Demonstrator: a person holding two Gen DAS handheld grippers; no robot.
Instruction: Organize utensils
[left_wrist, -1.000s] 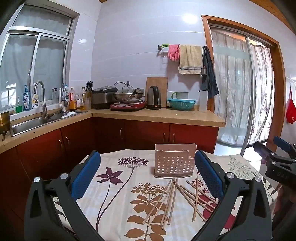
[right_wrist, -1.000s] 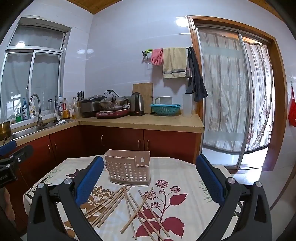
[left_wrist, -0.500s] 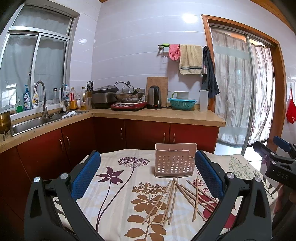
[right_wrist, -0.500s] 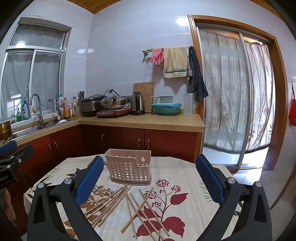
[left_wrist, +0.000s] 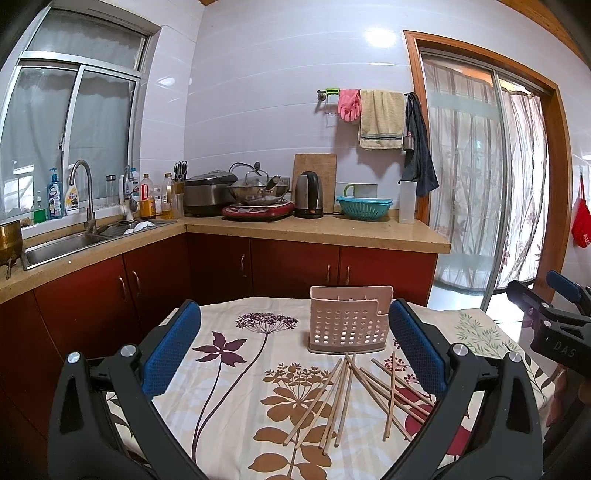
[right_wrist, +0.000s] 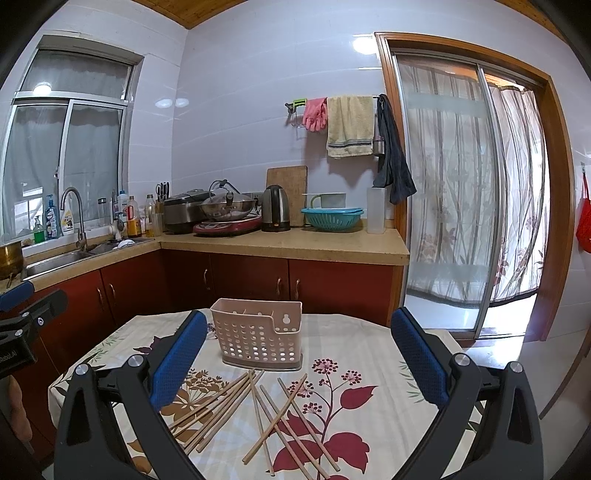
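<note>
Several wooden chopsticks (left_wrist: 354, 395) lie scattered on the floral tablecloth (left_wrist: 236, 369), just in front of a beige perforated utensil holder (left_wrist: 349, 319) that stands upright. They also show in the right wrist view, the chopsticks (right_wrist: 258, 410) in front of the holder (right_wrist: 260, 339). My left gripper (left_wrist: 293, 343) is open and empty, held above the table short of the chopsticks. My right gripper (right_wrist: 295, 354) is open and empty, also above the table, facing the holder. Each gripper shows at the edge of the other's view.
The table is small, with its edges close on all sides (right_wrist: 424, 332). Behind it runs a kitchen counter (left_wrist: 314, 230) with red cabinets, a kettle (left_wrist: 309, 195), a wok, a teal basket and a sink (left_wrist: 62, 245). A curtained sliding door (right_wrist: 461, 206) is at right.
Both views have shifted only slightly; the grippers stay open above the table and the chopsticks and holder have not moved.
</note>
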